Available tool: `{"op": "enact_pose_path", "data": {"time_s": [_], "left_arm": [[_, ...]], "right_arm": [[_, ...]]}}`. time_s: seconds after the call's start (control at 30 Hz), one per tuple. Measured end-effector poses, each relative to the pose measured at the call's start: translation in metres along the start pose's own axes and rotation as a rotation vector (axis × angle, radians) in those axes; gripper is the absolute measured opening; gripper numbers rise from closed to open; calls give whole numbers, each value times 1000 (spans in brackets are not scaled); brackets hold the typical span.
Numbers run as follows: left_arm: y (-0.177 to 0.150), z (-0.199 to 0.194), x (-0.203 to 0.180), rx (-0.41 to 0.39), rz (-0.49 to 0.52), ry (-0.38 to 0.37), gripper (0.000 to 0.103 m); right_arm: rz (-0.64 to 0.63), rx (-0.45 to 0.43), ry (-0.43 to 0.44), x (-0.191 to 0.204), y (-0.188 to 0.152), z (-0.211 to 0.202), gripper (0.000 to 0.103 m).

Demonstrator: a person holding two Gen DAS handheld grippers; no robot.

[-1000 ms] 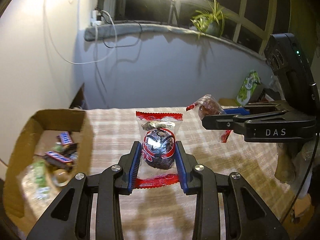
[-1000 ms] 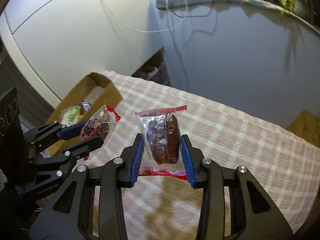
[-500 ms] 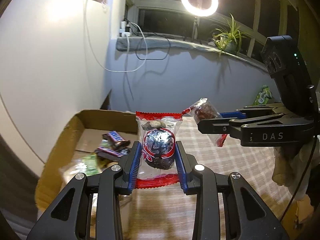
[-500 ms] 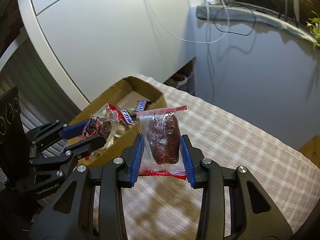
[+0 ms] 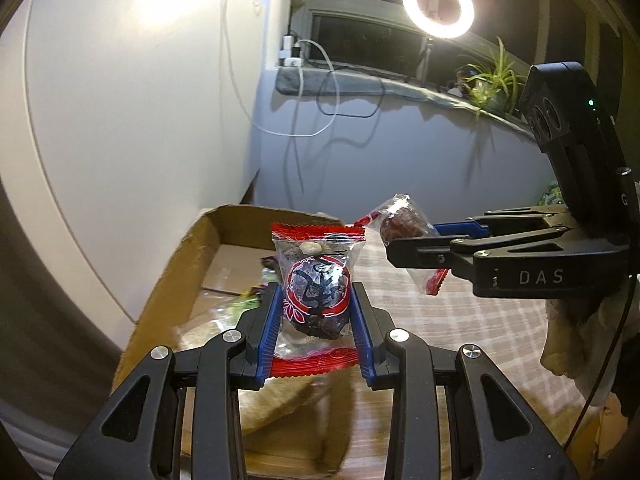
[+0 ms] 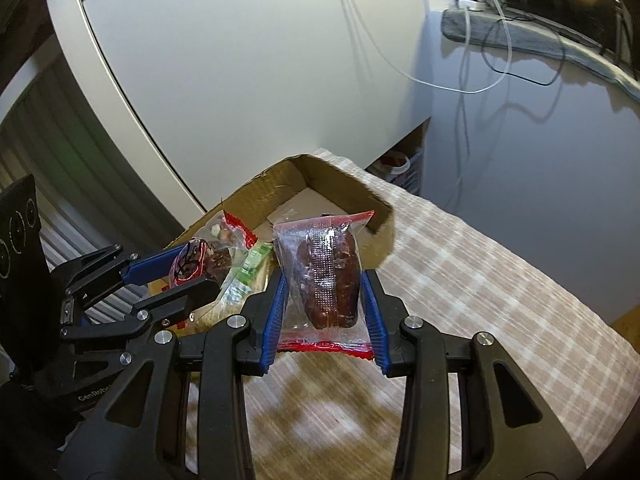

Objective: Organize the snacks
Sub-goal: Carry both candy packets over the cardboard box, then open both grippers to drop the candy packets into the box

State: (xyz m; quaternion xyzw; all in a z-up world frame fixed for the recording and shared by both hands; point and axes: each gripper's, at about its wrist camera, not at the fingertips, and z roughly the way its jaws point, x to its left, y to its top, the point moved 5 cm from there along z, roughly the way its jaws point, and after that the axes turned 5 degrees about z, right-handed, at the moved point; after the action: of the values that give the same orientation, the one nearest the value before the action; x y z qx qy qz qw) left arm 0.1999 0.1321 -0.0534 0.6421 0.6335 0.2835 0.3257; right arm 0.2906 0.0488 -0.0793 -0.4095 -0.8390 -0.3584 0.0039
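My left gripper (image 5: 316, 304) is shut on a clear red-edged packet (image 5: 318, 248) that holds a dark round snack with a red and white label. It hangs over the near part of an open cardboard box (image 5: 180, 256). My right gripper (image 6: 324, 280) is shut on a similar packet (image 6: 320, 236) with a brown oblong snack, above the checked tablecloth (image 6: 480, 288) just beside the box (image 6: 340, 184). Each gripper shows in the other's view: the right one (image 5: 412, 240) with its packet (image 5: 400, 220), the left one (image 6: 196, 270) with its packet (image 6: 192, 258).
Inside the box lie a green wrapper (image 6: 250, 264) and other snacks, partly hidden by the grippers. A white curved panel (image 6: 240, 60) stands right behind the box. Cables (image 5: 300, 120), a ring light (image 5: 438, 4) and a plant (image 5: 492, 80) are by the windowsill.
Both grippers have carried their packets leftward across the table towards the box. The box now lies under the left gripper and close ahead of the right one. Neither grip has changed.
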Motion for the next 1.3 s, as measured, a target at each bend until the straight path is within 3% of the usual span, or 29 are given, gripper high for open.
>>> {"op": "enact_pose_path", "data": {"time_s": [0.47, 1.3], "left_arm": [[-7, 20, 37, 52, -42, 58, 32], [-5, 39, 66, 80, -83, 107, 34]], "right_arm": [[-27, 82, -12, 12, 16, 59, 39], [-43, 111, -32, 6, 31, 90, 40]]}}
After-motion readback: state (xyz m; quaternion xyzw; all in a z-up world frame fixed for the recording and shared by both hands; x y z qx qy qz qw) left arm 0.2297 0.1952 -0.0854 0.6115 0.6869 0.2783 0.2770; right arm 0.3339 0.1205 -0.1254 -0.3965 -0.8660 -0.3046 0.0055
